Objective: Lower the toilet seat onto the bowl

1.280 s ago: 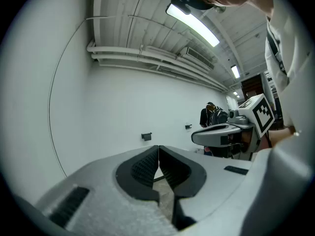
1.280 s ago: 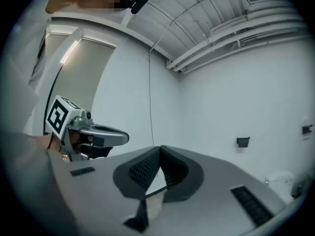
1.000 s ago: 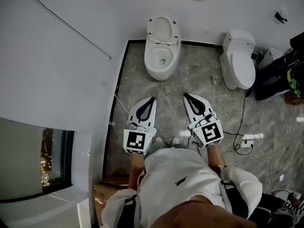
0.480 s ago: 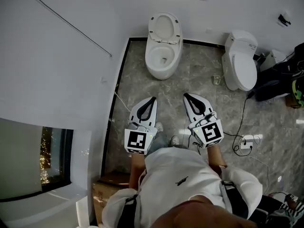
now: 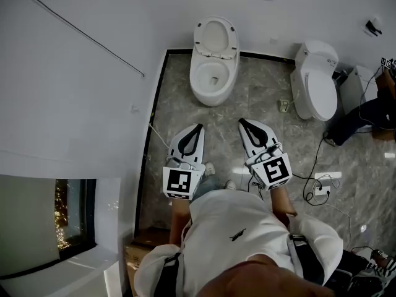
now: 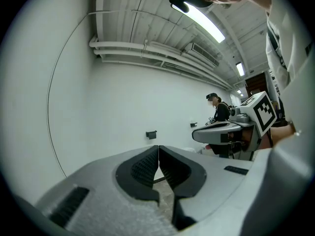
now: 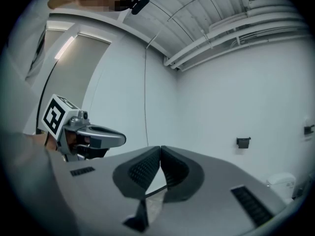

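1. While standing well back from the target, sees the toilet seat (image 5: 216, 36) raised above the bowl (image 5: 213, 78), at the far end of the grey stone floor (image 5: 247, 104), hard by the white wall (image 5: 93, 73).
2. Counts nothing of the task as done: no contact with the seat, so the approach across the floor and the whole lowering are left to do.
3. Finds the left gripper (image 5: 197, 130) with jaws pressed together on nothing, pads meeting tip to tip in the left gripper view.
4. Finds the right gripper (image 5: 242, 124) the same: jaws closed, nothing between them.
5. Reads both as held level, side by side, aimed toward the toilet yet well apart from it.
6. Judges the seat's long axis as near upright: hinge end low at the back of the bowl, free end high and leaning toward the wall, open oval facing the person.
7. Places the bowl's own long axis from the wall out toward the person.
8. Leaves aside the second toilet (image 5: 314, 82), lid down, off to the right.
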A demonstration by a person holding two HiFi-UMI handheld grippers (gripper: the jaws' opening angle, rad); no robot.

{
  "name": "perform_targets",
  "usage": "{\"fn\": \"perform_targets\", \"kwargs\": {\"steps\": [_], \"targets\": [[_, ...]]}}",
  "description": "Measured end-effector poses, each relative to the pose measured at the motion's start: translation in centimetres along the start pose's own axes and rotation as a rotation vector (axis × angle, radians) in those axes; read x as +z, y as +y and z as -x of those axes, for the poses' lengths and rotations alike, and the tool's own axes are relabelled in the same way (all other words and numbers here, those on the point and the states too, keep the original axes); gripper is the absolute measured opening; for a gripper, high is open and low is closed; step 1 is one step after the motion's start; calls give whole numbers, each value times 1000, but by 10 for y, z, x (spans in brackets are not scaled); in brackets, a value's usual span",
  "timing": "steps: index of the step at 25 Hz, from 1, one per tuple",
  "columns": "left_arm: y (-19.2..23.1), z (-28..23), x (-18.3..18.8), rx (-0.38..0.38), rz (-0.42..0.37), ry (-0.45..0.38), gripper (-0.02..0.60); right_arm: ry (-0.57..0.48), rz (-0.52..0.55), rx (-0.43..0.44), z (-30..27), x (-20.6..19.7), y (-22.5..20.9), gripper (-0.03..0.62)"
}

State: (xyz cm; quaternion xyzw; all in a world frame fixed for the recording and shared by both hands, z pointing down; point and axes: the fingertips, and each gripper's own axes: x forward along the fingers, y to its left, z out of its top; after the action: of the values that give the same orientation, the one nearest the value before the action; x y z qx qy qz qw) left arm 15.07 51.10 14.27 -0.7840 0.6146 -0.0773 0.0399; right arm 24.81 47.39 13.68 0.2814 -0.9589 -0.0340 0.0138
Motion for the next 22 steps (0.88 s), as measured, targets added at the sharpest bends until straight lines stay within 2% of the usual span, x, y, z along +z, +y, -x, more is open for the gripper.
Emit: {"fn": "perform_targets", "kwargs": {"steps": [10,22], "targets": [[70,-46,-11,-48,2,-8,28,31,18,-17,-80,-2,-10,31],[136,-81,-20,-101,-5,-19,28,60,29,-87,-146,-5,-16,31]]}}
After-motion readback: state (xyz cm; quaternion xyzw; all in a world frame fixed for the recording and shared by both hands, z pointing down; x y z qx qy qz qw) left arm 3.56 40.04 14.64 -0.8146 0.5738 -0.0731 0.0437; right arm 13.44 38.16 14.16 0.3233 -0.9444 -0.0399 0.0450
